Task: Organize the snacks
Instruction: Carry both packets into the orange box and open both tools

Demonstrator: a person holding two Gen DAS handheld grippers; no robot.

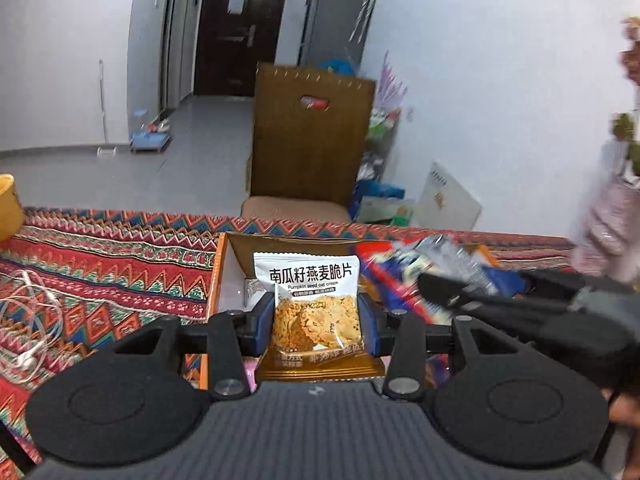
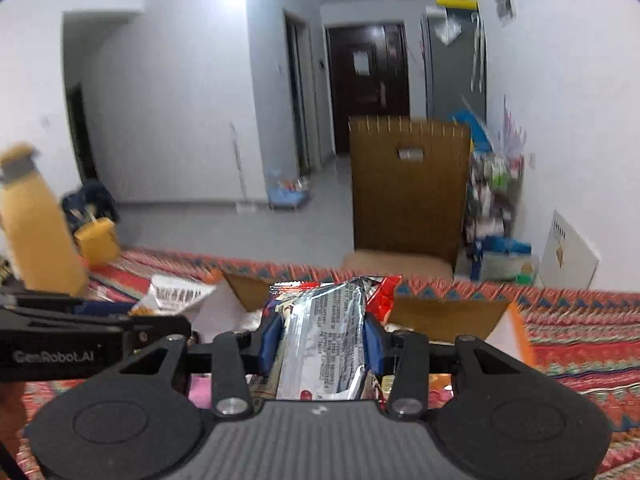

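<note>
My left gripper [image 1: 317, 322] is shut on a pumpkin seed oat crisps packet [image 1: 310, 308], white on top and orange below, held upright over an open orange cardboard box [image 1: 218, 284]. My right gripper [image 2: 320, 346] is shut on a silver, red and blue snack bag [image 2: 326, 336], held above the same box [image 2: 448, 314]. In the left wrist view the right gripper [image 1: 500, 304] and its bag [image 1: 404, 276] are just to the right of my packet. In the right wrist view the left gripper [image 2: 132, 322] is at the left with its packet [image 2: 176, 294].
The box sits on a table with a red patterned cloth [image 1: 100, 264]. White earphones [image 1: 32, 320] lie at the left. A yellow bottle [image 2: 38, 232] stands at the far left. A brown chair [image 1: 308, 148] stands behind the table. A pink-wrapped bouquet [image 1: 616, 216] is at the right.
</note>
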